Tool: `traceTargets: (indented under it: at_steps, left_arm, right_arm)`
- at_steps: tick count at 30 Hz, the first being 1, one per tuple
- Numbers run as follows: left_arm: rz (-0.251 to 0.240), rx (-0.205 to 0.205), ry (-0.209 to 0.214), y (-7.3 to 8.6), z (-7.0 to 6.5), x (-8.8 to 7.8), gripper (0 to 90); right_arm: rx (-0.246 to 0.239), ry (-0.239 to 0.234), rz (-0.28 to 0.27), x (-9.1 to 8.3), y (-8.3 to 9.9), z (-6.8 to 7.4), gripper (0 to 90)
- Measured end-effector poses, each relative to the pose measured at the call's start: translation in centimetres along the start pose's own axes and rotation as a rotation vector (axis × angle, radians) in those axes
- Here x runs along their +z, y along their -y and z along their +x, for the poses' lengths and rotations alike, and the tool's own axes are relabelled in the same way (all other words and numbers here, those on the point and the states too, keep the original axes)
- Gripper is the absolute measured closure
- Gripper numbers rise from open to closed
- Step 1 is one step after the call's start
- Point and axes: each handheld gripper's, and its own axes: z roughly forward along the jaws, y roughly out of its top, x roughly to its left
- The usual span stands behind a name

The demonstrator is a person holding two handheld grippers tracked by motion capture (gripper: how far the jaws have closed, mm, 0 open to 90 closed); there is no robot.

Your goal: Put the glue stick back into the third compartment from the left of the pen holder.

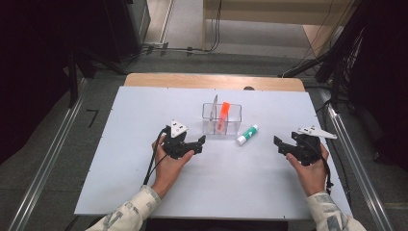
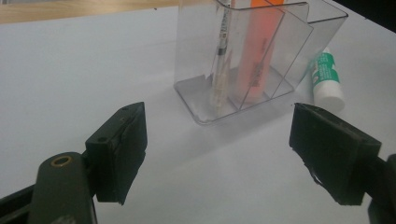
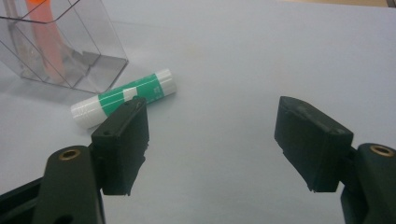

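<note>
Item: green-and-white glue stick [image 1: 247,134], lying on its side on the white worktop [image 1: 120,144], just right of the clear divided organiser [image 1: 222,120] holding an orange marker [image 1: 224,111] and a pen [image 2: 220,65].
Right hand-held gripper [image 1: 280,144]: jaws wide apart, empty, near the stick.
Left hand-held gripper [image 1: 199,143]: likewise spread, empty.
Handling: square the jaws across the barrel mid-length before closing, so it cannot roll.

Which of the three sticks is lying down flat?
The green-and-white glue stick lies flat on the white table. The orange marker and thin clear pen stand inside the clear plastic holder.
</note>
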Motion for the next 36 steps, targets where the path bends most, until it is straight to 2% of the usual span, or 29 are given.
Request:
traceTargets:
  at_steps: [12, 26, 32, 36]
  left_arm:
    - [0.017, 0.014, 0.022, 0.2, -0.9, 1.0, 20.1]
    - [0.04, 0.061, 0.064, 0.0, -3.3, 2.8, 20.2]
    - [0.039, 0.085, 0.066, 0.1, -4.0, 3.5, 20.2]
    - [0.033, 0.102, 0.082, 0.2, -4.5, 4.0, 20.2]
  right_arm:
    - [0.004, -0.003, 0.004, -0.4, 0.2, -0.3, 24.8]
    - [0.012, 0.001, 0.008, -0.4, 0.4, -0.5, 24.8]
    - [0.007, -0.006, 0.012, -0.3, 0.4, -0.3, 24.8]
    - [0.008, -0.007, 0.012, -0.3, 0.4, -0.3, 24.7]
